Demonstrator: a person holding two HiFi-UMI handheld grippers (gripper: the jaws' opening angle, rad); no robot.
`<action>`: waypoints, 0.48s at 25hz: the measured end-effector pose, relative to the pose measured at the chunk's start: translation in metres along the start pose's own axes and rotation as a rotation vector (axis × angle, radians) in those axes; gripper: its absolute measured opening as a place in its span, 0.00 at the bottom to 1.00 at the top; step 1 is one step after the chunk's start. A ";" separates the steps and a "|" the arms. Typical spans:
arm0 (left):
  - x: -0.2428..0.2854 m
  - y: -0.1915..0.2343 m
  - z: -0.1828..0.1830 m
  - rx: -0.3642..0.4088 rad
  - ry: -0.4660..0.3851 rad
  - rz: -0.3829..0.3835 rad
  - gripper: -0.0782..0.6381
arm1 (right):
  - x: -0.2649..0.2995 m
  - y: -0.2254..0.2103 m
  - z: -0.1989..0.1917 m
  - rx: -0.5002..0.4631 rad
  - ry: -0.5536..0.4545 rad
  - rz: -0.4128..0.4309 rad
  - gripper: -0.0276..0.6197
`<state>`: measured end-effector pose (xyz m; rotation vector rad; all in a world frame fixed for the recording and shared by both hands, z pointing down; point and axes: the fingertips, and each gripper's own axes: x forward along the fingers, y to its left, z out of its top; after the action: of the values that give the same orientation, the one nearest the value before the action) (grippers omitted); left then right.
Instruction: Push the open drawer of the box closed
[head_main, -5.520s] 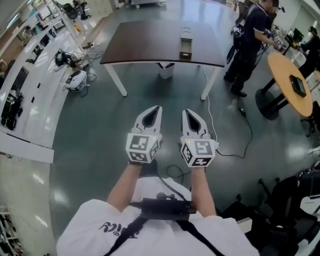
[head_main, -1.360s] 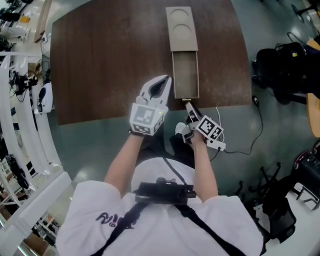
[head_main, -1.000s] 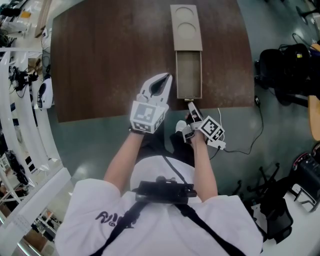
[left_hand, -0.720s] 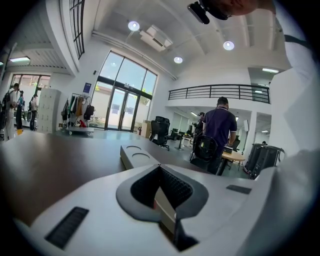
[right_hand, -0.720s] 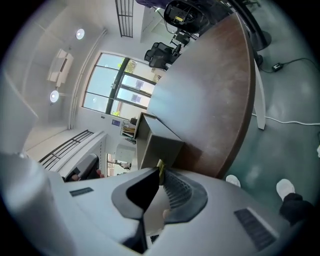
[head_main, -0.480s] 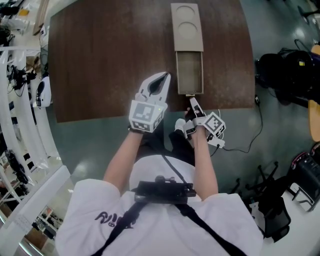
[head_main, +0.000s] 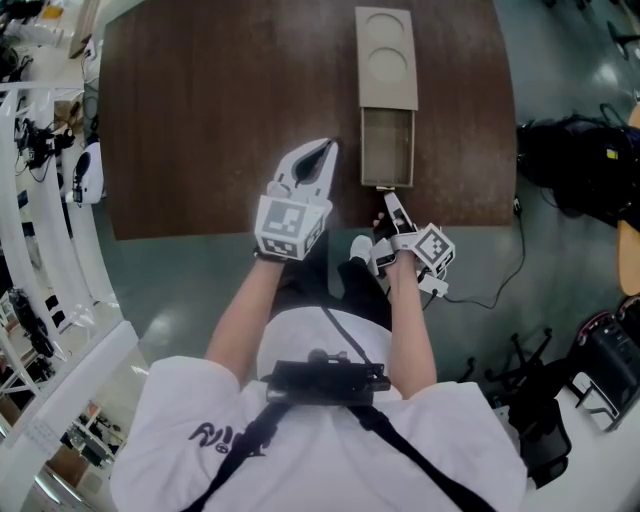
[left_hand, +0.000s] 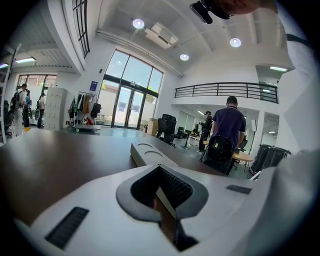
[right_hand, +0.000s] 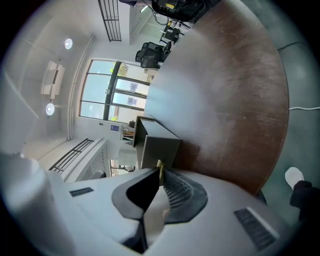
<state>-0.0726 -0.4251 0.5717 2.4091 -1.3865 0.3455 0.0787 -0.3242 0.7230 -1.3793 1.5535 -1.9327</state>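
Hovering left gripper (head_main: 324, 147), jaws closed; right gripper (head_main: 388, 198) jaws closed at drawer (head_main: 387, 152) front, contact unclear

A large open-plan laboratory or office hall is indicated: tall glazed doors (left_hand: 122, 107), a mezzanine railing (left_hand: 220, 90), recessed ceiling lights (left_hand: 138, 23) and office chairs (left_hand: 166, 126) are recorded, with white benches (head_main: 85, 250) carrying cabled equipment beside a polished grey floor (head_main: 160, 280).

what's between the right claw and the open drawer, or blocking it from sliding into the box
Nothing visible. The shut right claw sits right at the front end of the drawer, the drawer looks empty, and its path into the box is clear. The left claw is off to the drawer's left.
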 end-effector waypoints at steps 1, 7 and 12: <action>-0.001 0.004 0.001 -0.002 -0.001 0.009 0.12 | 0.000 0.001 0.001 0.003 -0.003 0.005 0.09; -0.002 0.014 -0.001 -0.017 0.004 0.045 0.12 | 0.018 0.015 0.021 -0.025 -0.025 0.033 0.09; 0.002 0.028 0.000 -0.020 0.016 0.062 0.12 | 0.054 0.037 0.046 -0.023 -0.047 0.072 0.09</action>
<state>-0.0960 -0.4394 0.5768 2.3456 -1.4531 0.3641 0.0776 -0.4038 0.7146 -1.3482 1.5859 -1.8331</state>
